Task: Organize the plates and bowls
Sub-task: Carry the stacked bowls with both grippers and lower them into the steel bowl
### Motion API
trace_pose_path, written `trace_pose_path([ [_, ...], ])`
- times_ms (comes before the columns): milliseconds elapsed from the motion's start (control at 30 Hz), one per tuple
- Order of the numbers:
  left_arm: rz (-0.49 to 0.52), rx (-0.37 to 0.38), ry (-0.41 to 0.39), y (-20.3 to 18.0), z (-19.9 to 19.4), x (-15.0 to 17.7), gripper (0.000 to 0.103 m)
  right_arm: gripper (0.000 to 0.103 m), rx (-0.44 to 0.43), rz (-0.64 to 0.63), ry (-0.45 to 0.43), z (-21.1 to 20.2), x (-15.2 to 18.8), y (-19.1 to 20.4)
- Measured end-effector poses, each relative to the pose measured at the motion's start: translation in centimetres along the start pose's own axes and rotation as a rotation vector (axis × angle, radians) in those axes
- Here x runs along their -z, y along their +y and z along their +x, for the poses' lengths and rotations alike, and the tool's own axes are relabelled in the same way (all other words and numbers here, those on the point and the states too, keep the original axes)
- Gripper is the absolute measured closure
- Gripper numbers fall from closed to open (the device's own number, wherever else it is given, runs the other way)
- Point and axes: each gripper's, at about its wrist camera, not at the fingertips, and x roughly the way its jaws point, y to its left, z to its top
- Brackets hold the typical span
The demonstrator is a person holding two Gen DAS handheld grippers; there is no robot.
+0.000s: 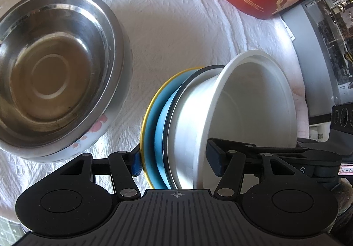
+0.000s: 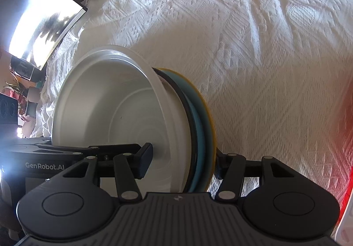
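A wide stainless-steel bowl [image 1: 55,73] sits left of the held stack. The left hand-held gripper [image 1: 175,162] and right hand-held gripper [image 2: 183,163] both clench the tilted stack: white plastic bowl [image 1: 249,100], black-rimmed white plate [image 1: 187,91], yellow-rimmed blue plate [image 1: 152,118], above the white woven cloth [image 1: 176,25].

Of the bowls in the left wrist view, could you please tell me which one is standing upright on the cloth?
The steel bowl on the left rests upright; the white bowl is tipped on edge, stacked with plates.

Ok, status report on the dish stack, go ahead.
Both grippers, left and right, clamped on one stack: white bowl, blue plates. Steel bowl sits beside. Nothing blocking.
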Motion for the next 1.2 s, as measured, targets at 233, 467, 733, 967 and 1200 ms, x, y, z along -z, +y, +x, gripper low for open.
trace_pose_path([
  [233,-0.012,0.018,-0.001,0.3,0.0,0.2,0.042,0.049,-0.001,0.012,-0.001,0.0,0.1,0.0],
  [467,-0.024,0.034,0.016,0.5,-0.4,0.0,0.042,0.049,0.014,0.021,0.019,-0.1,-0.3,0.2],
  [733,-0.060,0.063,0.012,0.2,-4.7,-1.0,0.042,0.049,0.053,0.011,0.020,-2.7,-1.3,2.9],
  [967,-0.038,0.020,-0.070,4.2,-11.6,-3.6,0.042,0.048,0.019,-0.094,-0.006,-2.8,-4.7,10.4],
  [1200,-0.091,-0.023,-0.090,11.0,-13.9,-5.6,0.042,0.048,-0.030,-0.149,0.000,2.4,-7.2,16.9],
])
